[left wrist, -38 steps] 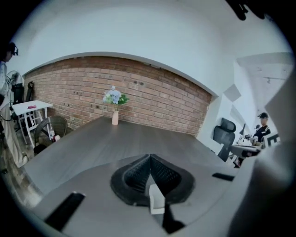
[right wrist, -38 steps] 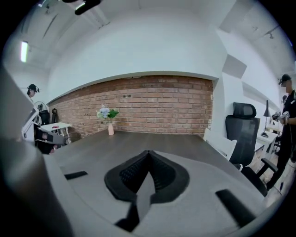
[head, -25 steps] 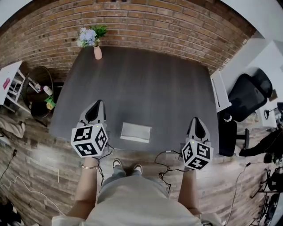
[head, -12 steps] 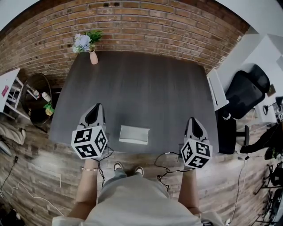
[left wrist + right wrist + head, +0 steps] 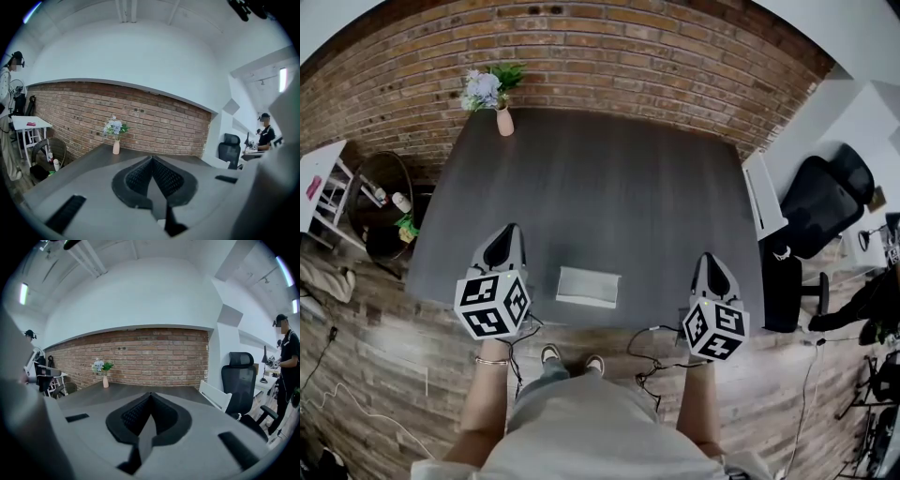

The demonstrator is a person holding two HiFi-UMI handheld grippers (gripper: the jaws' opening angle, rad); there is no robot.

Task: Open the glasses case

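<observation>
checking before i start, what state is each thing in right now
glasses case: closed, lying flat near the front edge of the table
left gripper: shut, empty
right gripper: shut, empty
flower vase: upright at the far left corner

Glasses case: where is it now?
Head view: the glasses case lies by the table's near edge, between left gripper and right gripper, nearer the left.

Pale grey glasses case (image 5: 588, 287), dark table (image 5: 600, 187)

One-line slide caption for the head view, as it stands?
Glasses case at the table's near edge, between the shut left tool and shut right tool.
</observation>
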